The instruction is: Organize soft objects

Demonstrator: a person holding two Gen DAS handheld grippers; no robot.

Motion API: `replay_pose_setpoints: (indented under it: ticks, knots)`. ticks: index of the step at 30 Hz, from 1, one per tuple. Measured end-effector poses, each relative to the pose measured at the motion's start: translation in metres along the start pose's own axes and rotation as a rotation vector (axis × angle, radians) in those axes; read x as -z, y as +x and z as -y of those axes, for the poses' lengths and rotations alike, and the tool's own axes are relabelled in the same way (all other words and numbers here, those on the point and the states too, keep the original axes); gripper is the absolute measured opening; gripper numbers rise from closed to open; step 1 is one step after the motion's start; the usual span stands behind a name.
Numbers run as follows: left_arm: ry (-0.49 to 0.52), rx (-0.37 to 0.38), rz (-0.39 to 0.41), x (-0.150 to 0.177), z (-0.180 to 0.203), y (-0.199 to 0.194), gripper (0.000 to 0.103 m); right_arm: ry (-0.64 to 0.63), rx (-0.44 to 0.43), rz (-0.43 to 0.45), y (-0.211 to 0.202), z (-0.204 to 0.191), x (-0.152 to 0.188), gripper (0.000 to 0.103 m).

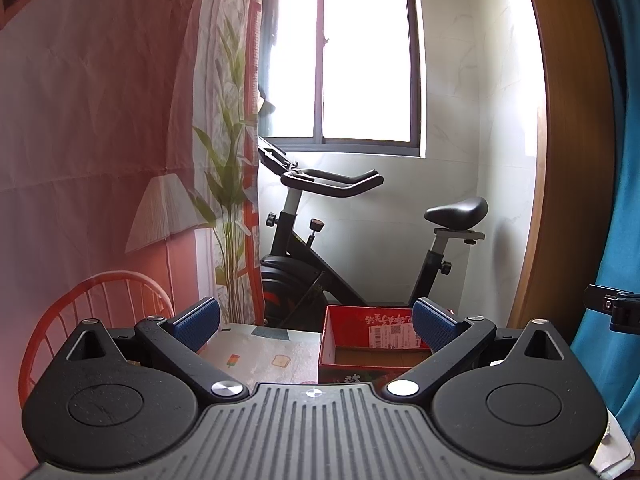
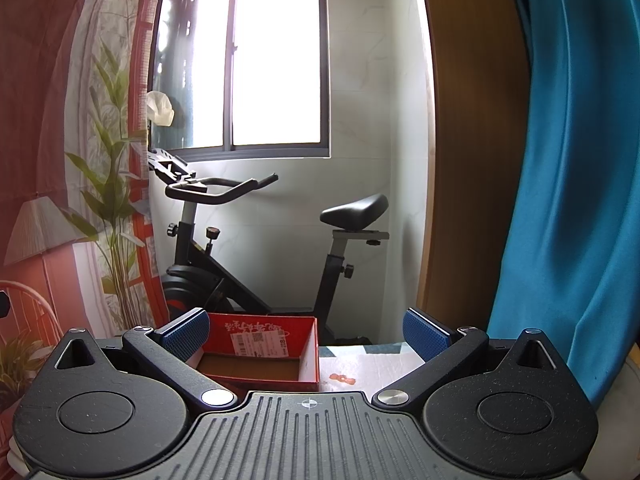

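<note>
Left wrist view: the left gripper (image 1: 316,326) is held level above a table (image 1: 260,354) covered in a patterned cloth, its two blue-padded fingers (image 1: 198,324) spread wide with nothing between them. Just ahead, slightly toward its right finger, sits an open red cardboard box (image 1: 340,344) with a white shipping label on the inside of its far wall; the brown floor that shows looks bare, and no soft object is visible in either view. Behind the box stands a black exercise bike (image 1: 320,240) under a bright window (image 1: 360,52), with a printed wall hanging (image 1: 100,120) at left and a teal curtain (image 1: 616,160) at right. In the right wrist view, the right gripper (image 2: 306,332) is likewise spread wide and empty, and the same red box (image 2: 308,356) lies close in front, nearer its left finger (image 2: 188,334), resting on the table (image 2: 380,364).
</note>
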State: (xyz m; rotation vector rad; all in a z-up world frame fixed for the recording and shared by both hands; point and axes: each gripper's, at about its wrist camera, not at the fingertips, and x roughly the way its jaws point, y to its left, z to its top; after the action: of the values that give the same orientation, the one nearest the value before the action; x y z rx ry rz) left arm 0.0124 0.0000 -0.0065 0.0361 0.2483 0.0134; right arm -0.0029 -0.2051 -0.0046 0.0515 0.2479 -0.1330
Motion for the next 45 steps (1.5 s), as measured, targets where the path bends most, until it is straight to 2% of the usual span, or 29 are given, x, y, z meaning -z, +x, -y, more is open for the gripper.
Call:
replay_pose_setpoints:
  ticks: [27,37,40,45]
  knots:
    - [-0.008,0.004,-0.014,0.002,0.000,0.002,0.103,0.018,-0.022,-0.004,0.001,0.002,0.002,0.103]
    - [0.006,-0.047,-0.024,0.013,0.001,0.021,0.103,0.050,-0.063,-0.004,0.016,0.007,0.020,0.103]
    - [-0.009,-0.040,-0.046,0.024,-0.003,0.034,0.103,0.074,-0.100,-0.027,0.030,0.009,0.032,0.103]
    - [-0.047,-0.039,-0.129,0.046,-0.016,0.066,0.103,0.100,-0.133,-0.107,0.063,0.010,0.058,0.103]
